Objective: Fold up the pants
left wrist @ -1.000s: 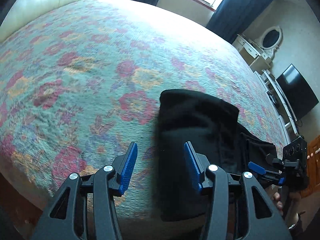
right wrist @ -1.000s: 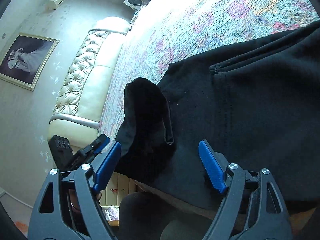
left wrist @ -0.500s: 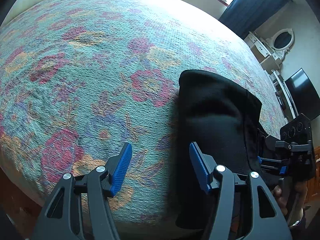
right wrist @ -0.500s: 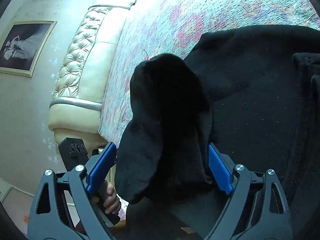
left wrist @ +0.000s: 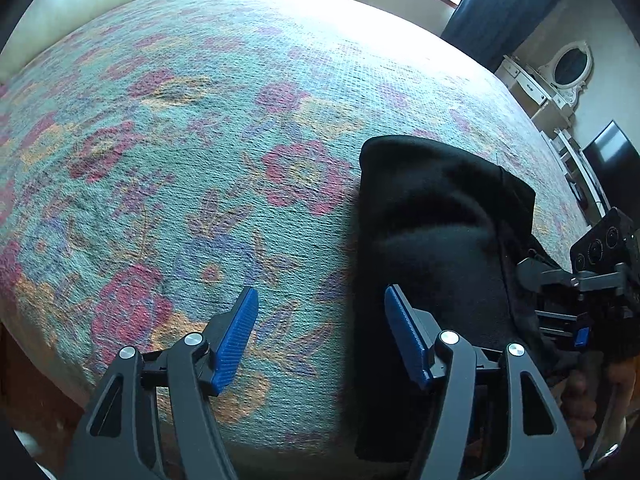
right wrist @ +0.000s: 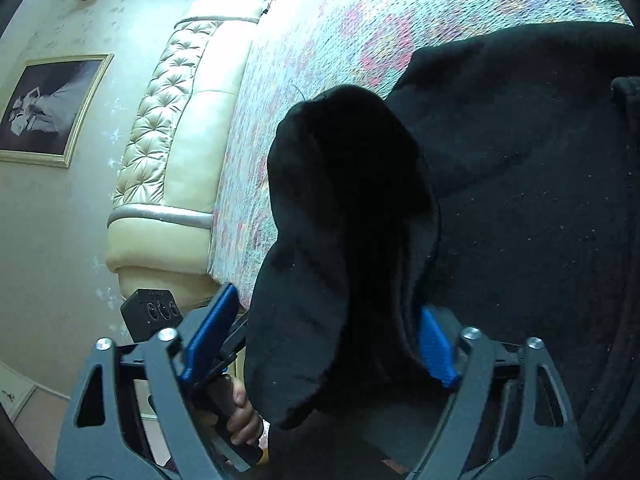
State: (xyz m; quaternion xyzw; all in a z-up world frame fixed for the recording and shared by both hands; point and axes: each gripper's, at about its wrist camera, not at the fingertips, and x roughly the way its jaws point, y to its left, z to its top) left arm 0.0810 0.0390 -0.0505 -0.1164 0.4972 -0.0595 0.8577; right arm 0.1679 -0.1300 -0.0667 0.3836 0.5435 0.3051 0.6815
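Black pants lie part-folded on a flowered bedspread, hanging over the near bed edge. My left gripper hovers over the bedspread just left of the pants. Its jaws are opening with only bedspread between them, and the right fingertip is at the cloth's edge. In the right wrist view a raised, bunched fold of the pants sits between the jaws of my right gripper, which are closing. The right pad is against the cloth. The left pad stands just beside it.
A cream tufted headboard bounds the bed on one side. Dark curtains, a white dresser with an oval mirror and a black screen stand beyond the far side. A hand holds the other gripper's handle below the bed edge.
The right gripper moved in on the bunched fold, which now fills the space between its jaws. The left jaws have spread wider, with the pants edge outside them.
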